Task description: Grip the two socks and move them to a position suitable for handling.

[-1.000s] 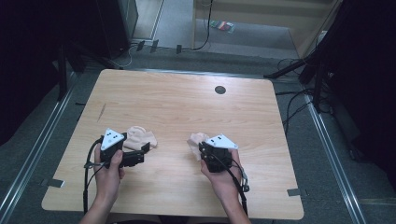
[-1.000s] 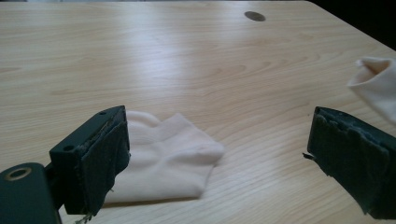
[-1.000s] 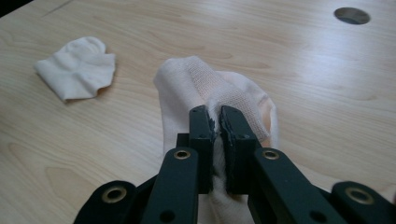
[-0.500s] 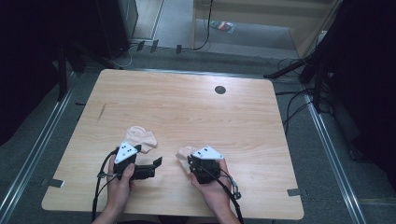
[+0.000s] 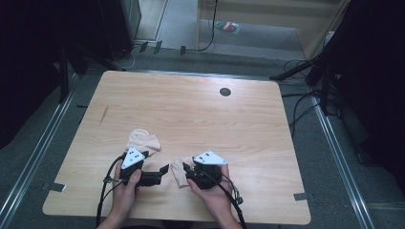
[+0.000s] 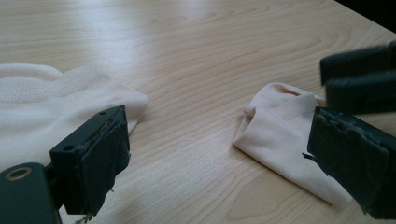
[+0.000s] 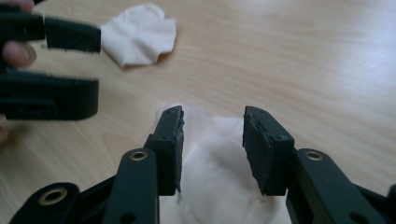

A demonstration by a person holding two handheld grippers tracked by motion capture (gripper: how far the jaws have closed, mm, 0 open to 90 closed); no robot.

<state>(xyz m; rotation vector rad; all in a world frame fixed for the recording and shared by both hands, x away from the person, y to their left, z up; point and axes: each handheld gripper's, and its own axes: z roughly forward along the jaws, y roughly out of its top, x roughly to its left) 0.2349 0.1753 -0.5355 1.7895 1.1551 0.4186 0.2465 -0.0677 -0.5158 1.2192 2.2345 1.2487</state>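
Two pale beige socks lie on the wooden table [image 5: 200, 109]. The larger sock [image 5: 143, 140] [image 6: 42, 107] [image 7: 140, 32] rests just beyond my left gripper [image 5: 164, 170], which points right with its jaws wide open [image 6: 219, 158] and nothing between them. The smaller folded sock [image 5: 179, 172] [image 6: 285, 135] [image 7: 215, 158] lies between the two grippers. My right gripper [image 5: 187, 169] [image 7: 212, 121] points left and hangs over this sock, jaws apart on either side of it. Each gripper's jaws show in the other's view, facing each other closely.
A dark round grommet [image 5: 225, 91] sits in the table's far right part. Cables [image 5: 229, 191] trail from both grippers toward the near edge. A dark scuff [image 5: 104, 114] marks the left side of the tabletop.
Both hands have drawn back toward the near edge and closer together. The smaller sock came along with the right gripper. The left gripper left the larger sock and turned rightward.
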